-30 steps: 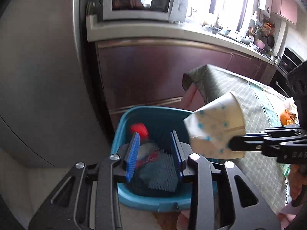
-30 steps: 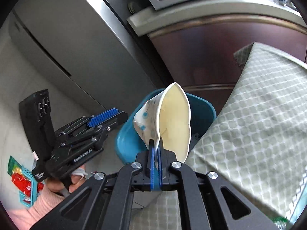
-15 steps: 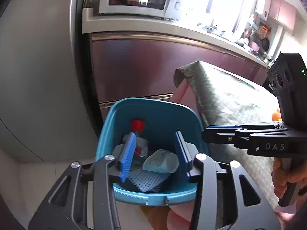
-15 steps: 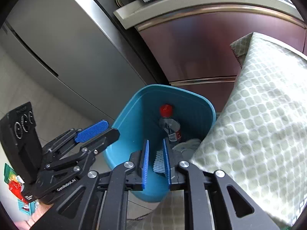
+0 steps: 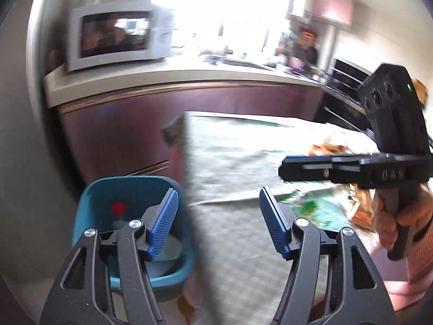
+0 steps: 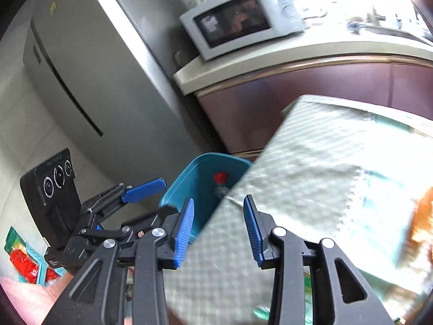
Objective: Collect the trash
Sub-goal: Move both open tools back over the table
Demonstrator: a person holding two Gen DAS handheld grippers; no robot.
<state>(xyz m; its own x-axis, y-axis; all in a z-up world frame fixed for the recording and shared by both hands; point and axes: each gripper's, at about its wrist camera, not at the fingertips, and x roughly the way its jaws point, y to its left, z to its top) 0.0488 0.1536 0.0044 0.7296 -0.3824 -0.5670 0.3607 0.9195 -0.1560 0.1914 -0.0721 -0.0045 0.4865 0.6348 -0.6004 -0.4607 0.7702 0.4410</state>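
Both tools hang empty above the near end of a cloth-covered tabletop [image 5: 238, 243] in a home kitchen, nothing between the blue pads of either. The left tool [image 5: 219, 222] stands wide with its jaws opening, straddling the tabletop's left edge, so one pad hangs over the teal bin [image 5: 130, 189] on the floor and the other over the cloth. The right tool [image 6: 217, 228], narrower and also opening, sits just inboard of that same edge, held by a hand [image 5: 397, 224] in a pink sleeve. The bin, tucked against the tabletop's near-left corner, already holds a red-capped bottle [image 6: 220, 181] and some pale items, too blurred to name. The trash left to collect lies farther along the tabletop towards its right side: a green printed wrapper [image 5: 311, 208] and, beyond it, something orange and crumpled [image 5: 327, 149], both smeared by motion. That litter lies ahead and to the right of both tools, away from the bin, and the right tool looks the nearer to it; the wrapper's long axis cannot be made out. The next pick will likely mean a reach forward across the cloth, with the bin then behind and to the left. At the back stand a counter [image 6: 297, 51] with a white microwave [image 6: 238, 21] and a grey fridge [image 6: 89, 67].
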